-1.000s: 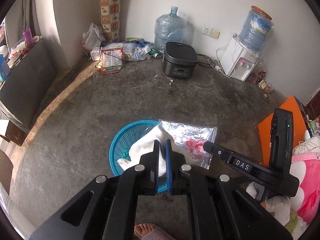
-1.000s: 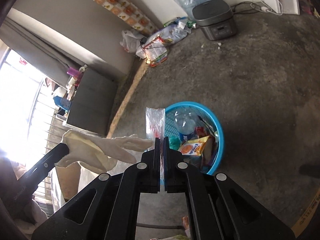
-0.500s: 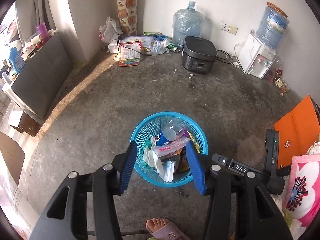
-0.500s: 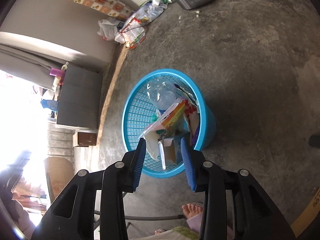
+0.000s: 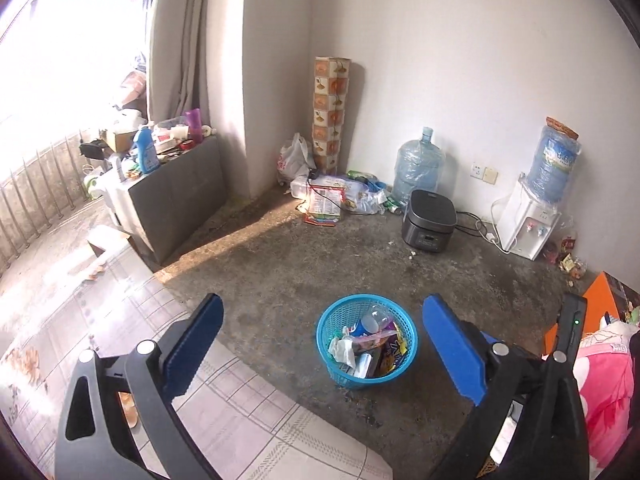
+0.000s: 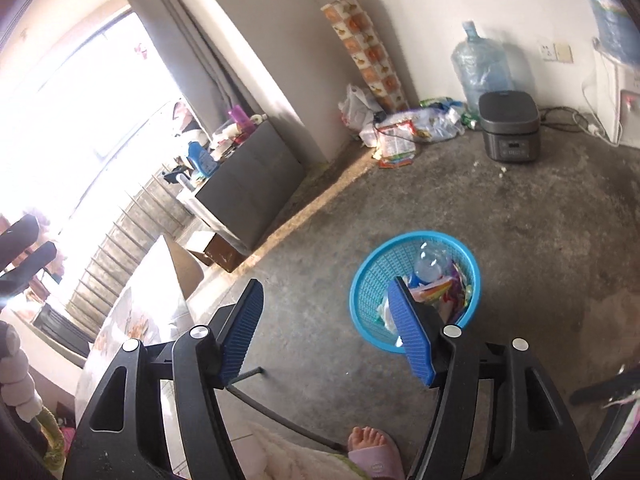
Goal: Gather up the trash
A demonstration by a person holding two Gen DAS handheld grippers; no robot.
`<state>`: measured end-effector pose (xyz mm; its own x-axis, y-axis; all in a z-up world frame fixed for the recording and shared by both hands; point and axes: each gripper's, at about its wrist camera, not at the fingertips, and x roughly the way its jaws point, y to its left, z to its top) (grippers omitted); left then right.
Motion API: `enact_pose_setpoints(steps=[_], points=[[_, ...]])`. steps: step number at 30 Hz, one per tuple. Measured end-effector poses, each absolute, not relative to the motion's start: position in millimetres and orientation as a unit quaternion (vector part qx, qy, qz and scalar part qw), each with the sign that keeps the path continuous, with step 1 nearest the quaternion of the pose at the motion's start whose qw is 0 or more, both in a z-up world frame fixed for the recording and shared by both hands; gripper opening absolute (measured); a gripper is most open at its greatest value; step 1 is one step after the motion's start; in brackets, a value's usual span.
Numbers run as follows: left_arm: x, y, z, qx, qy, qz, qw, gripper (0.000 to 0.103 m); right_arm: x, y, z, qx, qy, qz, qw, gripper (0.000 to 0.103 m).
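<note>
Now 2 grippers, left gripper (image 5: 320, 344), right gripper (image 6: 326, 328), spread wide; 1 basket (image 5: 408, 354) filled.

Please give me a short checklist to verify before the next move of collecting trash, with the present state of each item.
1. Left gripper open and holding nothing: ok.
2. Right gripper open and holding nothing: ok.
3. Blue basket upright on the floor: ok.
4. Room left in the basket: cannot tell; trash is heaped near its rim.
5. More trash to collect: ok; wrappers lie by the far wall.
6. Bare foot apart from the grippers: ok.
</note>
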<state>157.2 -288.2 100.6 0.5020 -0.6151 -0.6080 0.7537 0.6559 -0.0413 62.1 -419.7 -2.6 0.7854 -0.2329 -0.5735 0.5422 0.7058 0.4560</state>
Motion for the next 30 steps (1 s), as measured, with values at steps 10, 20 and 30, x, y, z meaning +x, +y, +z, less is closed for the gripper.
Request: enact_pose_setpoints(steps=[10, 20, 30], points=[[92.3, -156.8, 92.9, 0.097, 0.287, -0.173, 0.937, 0.098, 38.3, -290.4, 74.6, 0.077, 0.162, -0.189, 0.965, 0.096], [54.8, -82.6, 38.3, 0.062, 0.357, -0.098, 0.927, 0.098, 40.2, -229.1, 50.8, -0.023, 0.245, -0.125, 0.961, 0.096], [55.3, -92.2, -5.1, 0.074, 0.44, -0.083, 0.891, 0.098, 56.6, -250.2, -17.3, 0.009, 0.426, -0.14, 0.894, 0.096]])
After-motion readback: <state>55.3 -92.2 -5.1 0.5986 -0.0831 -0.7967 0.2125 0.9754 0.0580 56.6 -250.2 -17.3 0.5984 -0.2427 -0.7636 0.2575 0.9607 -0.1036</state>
